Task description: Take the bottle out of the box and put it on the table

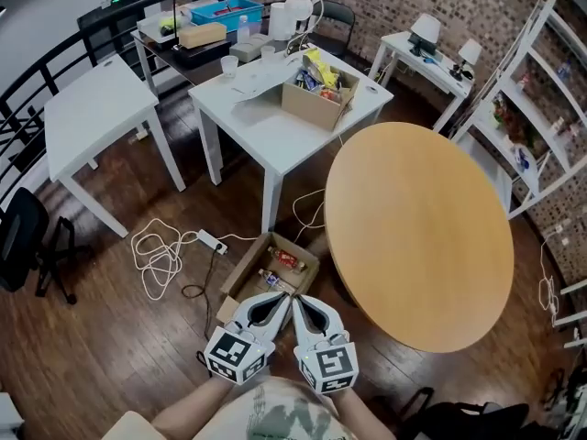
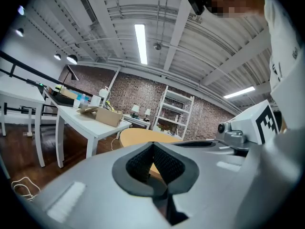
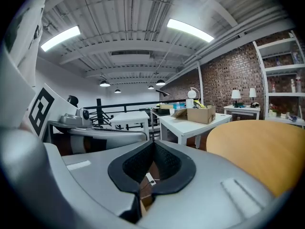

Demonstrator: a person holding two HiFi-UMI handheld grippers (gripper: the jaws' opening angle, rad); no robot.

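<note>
- Head view: we hold the left claw point(image 1: 278, 299) and the right claw point(image 1: 301, 301) side by side, low in the frame, just in front of the open cardboard box point(image 1: 240, 278) on the wooden floor point(image 1: 110, 337). What looks like the bottle point(image 1: 273, 280) lies inside that box beside a red packet point(image 1: 287, 258). The round bench point(image 1: 417, 232) stands just to the right of the box, and the white bench point(image 1: 266, 131) beyond it carries a second box point(image 1: 312, 104).
- Left gripper view: the left claw point(image 2: 153, 144) is closed tip to tip with nothing in it. We see the round bench point(image 2: 138, 136) past it.
- Right gripper view: the right claw point(image 3: 153, 142) is likewise pressed together and empty, and the round bench point(image 3: 267, 147) lies to its right.
</note>
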